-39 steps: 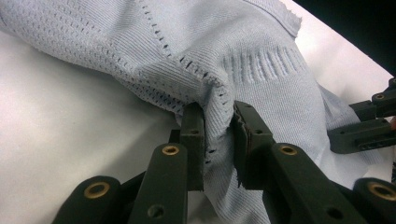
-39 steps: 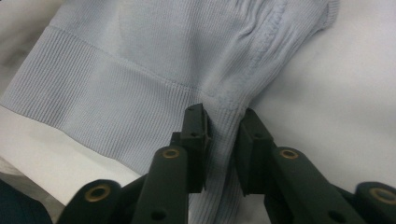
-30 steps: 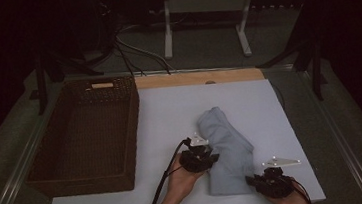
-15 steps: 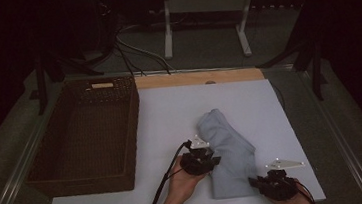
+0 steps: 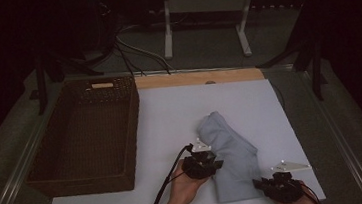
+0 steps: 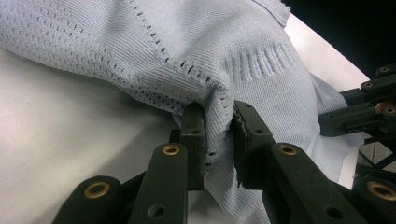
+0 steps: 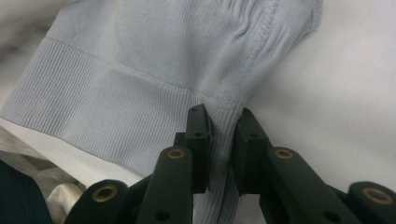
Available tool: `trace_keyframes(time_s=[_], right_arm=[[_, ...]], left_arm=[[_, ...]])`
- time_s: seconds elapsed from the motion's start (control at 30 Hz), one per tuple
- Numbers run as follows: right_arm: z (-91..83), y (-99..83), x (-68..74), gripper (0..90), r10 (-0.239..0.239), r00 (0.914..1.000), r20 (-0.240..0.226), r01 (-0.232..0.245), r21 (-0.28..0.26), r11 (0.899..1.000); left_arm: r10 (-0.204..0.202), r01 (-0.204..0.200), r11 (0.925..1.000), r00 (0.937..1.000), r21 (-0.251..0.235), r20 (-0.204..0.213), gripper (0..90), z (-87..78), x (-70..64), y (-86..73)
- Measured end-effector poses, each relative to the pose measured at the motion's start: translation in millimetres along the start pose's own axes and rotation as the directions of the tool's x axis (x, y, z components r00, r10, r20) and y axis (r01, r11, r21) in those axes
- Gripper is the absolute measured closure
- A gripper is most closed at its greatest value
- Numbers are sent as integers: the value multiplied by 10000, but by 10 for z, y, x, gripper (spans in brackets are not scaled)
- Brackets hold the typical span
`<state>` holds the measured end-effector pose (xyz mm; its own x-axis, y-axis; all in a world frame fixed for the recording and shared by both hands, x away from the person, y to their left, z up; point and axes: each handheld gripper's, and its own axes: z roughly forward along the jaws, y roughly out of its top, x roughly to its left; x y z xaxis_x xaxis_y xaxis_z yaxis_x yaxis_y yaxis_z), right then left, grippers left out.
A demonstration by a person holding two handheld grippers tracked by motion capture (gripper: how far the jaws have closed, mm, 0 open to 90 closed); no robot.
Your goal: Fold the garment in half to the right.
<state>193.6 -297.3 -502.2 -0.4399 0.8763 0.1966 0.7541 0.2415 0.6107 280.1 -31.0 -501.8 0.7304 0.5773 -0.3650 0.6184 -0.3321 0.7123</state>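
Knitwear is the work in hand: a pale blue knitted garment (image 5: 227, 158) lies folded on the white tabletop (image 5: 170, 113), right of the dark woven wicker basket (image 5: 84, 136). The left claw (image 6: 218, 135) is clamped on a pinch of its openwork edge; the right claw (image 7: 223, 140) is clamped on the ribbed hem. Since a second ago the right claw has slid nearer the tabletop's front edge, drawing the garment longer, probably to straighten it for another fold.

No readable text, label, brand, number or sign appears on anything here.
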Motion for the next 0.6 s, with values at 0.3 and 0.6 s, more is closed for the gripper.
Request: trace_keyframes(time_s=[0.3, 0.6], right_arm=[[-33, -25, -40, 790, 28, 10000, 36, -28, 0, 10000], [-55, -39, -53, 790, -98, 9999, 77, 98, 79, 9999]], left_arm=[[-106, 106, 9999, 9999, -9, 68, 780, -11, -60, -35], [-239, 239, 9997, 9996, 44, 128, 781, -33, -107, -86]])
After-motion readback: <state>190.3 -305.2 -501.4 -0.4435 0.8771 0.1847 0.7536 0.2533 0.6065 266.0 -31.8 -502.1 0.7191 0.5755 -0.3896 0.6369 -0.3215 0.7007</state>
